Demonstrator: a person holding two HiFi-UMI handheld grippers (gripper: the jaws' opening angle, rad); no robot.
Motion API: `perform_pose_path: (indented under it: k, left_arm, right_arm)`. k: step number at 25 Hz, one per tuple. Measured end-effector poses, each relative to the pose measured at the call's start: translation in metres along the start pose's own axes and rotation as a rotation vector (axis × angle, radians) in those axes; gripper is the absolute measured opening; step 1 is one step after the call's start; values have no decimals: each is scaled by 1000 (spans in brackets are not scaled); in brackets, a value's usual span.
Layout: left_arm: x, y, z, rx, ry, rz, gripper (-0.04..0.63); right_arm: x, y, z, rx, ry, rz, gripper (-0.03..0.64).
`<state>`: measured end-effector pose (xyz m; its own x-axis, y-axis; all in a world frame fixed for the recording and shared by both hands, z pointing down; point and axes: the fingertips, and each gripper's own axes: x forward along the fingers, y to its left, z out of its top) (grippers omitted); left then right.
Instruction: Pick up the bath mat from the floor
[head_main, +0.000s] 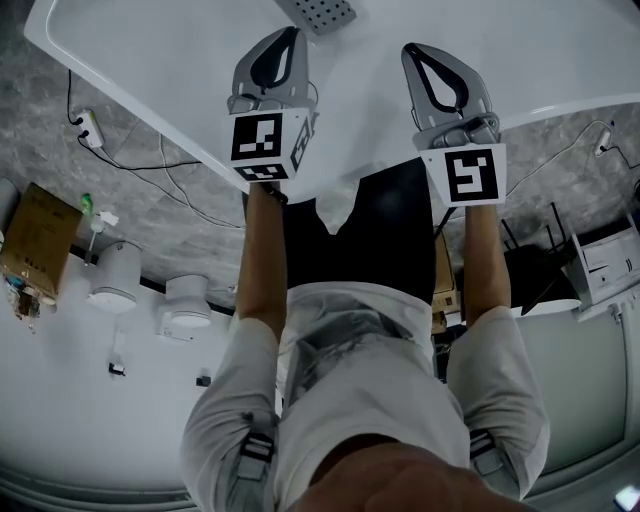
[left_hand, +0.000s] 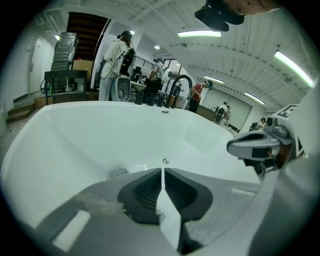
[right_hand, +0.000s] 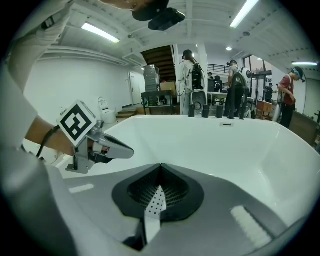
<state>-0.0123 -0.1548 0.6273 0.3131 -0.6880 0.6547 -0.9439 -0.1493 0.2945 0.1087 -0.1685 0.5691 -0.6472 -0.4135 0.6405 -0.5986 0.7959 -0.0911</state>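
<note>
In the head view I hold both grippers over the white bathtub (head_main: 150, 80). The left gripper (head_main: 285, 40) and the right gripper (head_main: 418, 55) each have their fingers brought together, and nothing hangs from either. At the top edge, inside the tub, lies a corner of a grey perforated sheet that I take for the bath mat (head_main: 318, 12). None of it lies on the stretch of grey floor (head_main: 130, 190) that shows. I judge the mat light, soft and floppy, and perhaps slick against the enamel. I would pinch a free edge or corner, ideally one with each gripper, so it does not fold on itself.

In the left gripper view the fingers are pressed shut on nothing, with only a thin slit between them. The tub beyond holds no water that I can see, just its drain fitting (left_hand: 118, 173) on the bottom.

In the right gripper view the fingers meet at the tips, empty. A white dotted patch (right_hand: 152, 205) shows through the gap below them. It may be the mat, but I cannot tell.
</note>
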Motion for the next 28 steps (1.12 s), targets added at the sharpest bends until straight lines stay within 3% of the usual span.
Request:
perform_pose_path:
  k: [17, 28]
  left_arm:
    - [73, 34, -58, -33, 111, 28, 61]
    - [109, 38, -85, -66, 148, 53, 77]
  right_arm:
    - [79, -7, -44, 21, 41, 80, 2]
    - [92, -9, -69, 18, 77, 117, 2]
